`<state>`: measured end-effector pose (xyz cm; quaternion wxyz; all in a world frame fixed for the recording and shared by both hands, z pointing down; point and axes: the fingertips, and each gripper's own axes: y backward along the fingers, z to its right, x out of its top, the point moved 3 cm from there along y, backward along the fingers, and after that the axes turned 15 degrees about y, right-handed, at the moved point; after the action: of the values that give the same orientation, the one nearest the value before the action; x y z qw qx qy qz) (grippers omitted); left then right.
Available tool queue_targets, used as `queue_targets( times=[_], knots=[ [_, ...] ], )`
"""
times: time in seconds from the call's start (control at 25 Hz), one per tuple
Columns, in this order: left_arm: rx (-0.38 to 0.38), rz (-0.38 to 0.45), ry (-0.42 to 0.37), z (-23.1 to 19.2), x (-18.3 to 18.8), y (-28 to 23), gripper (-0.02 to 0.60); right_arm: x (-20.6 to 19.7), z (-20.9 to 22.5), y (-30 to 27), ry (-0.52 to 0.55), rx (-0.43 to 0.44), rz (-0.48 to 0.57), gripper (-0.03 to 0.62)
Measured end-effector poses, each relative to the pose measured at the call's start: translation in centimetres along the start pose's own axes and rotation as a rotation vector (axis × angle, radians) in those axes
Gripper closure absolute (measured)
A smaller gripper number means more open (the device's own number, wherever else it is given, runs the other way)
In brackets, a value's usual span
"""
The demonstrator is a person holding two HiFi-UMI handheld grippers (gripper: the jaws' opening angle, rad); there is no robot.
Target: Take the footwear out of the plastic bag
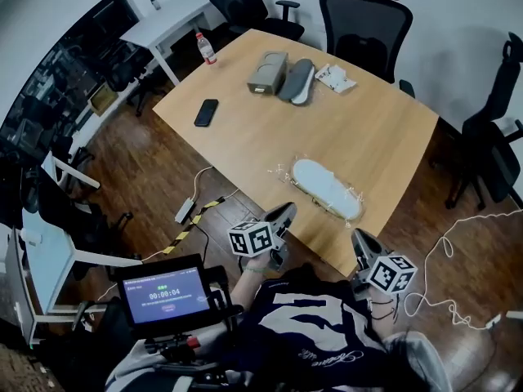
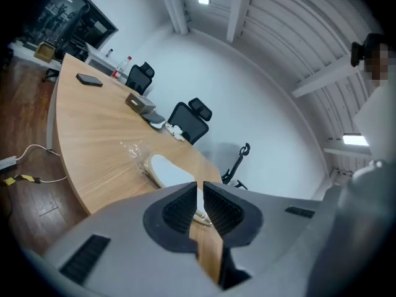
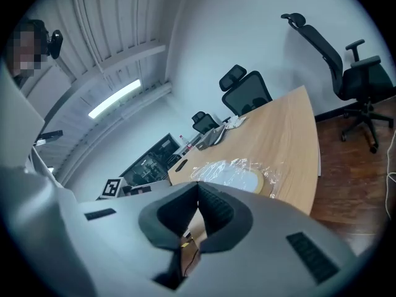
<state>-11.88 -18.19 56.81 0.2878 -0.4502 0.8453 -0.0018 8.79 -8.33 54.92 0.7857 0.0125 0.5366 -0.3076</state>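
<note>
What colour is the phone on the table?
The phone is black; best in the head view.

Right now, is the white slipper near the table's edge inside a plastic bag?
Yes, a clear plastic bag wraps the white slipper on the table.

Pale slipper (image 1: 327,188), sole up, lying flat, enclosed in crinkled clear plastic bag (image 1: 284,172), close to near edge of wooden table (image 1: 368,129), angled across it.

Glossy, crinkled plastic bag (image 1: 325,186) on smooth wooden table (image 1: 270,137).
</note>
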Motion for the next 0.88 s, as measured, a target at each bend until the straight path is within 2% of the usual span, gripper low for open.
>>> queue_targets(
  times=[0.08,0.16,0.32,0.48,0.64,0.88],
  knots=[
    [0.042,-0.047,0.019,-1.1,-0.2,-0.8,0.555,0.0,0.4,-0.1,-0.009,-0.020,-0.006,0.597],
    [0.070,-0.073,0.055,-2.5,-0.4,-1.7,0.515,0.3,1.0,-0.2,-0.013,-0.040,-0.010,0.597],
    [0.102,-0.088,0.128,-4.4,0.4,-3.8,0.457,0.9,1.8,-0.4,-0.014,-0.069,-0.020,0.597],
    [0.185,-0.108,0.161,-6.9,1.1,-5.7,0.400,0.6,2.8,-0.8,-0.021,-0.086,-0.064,0.597],
    [0.219,-0.101,0.247,-8.4,1.1,-6.8,0.397,0.7,3.4,-1.0,-0.011,-0.088,-0.102,0.597],
    [0.223,-0.064,0.368,-9.5,2.5,-9.1,0.397,0.8,6.3,-3.3,-0.010,-0.087,-0.177,0.595]
  ],
)
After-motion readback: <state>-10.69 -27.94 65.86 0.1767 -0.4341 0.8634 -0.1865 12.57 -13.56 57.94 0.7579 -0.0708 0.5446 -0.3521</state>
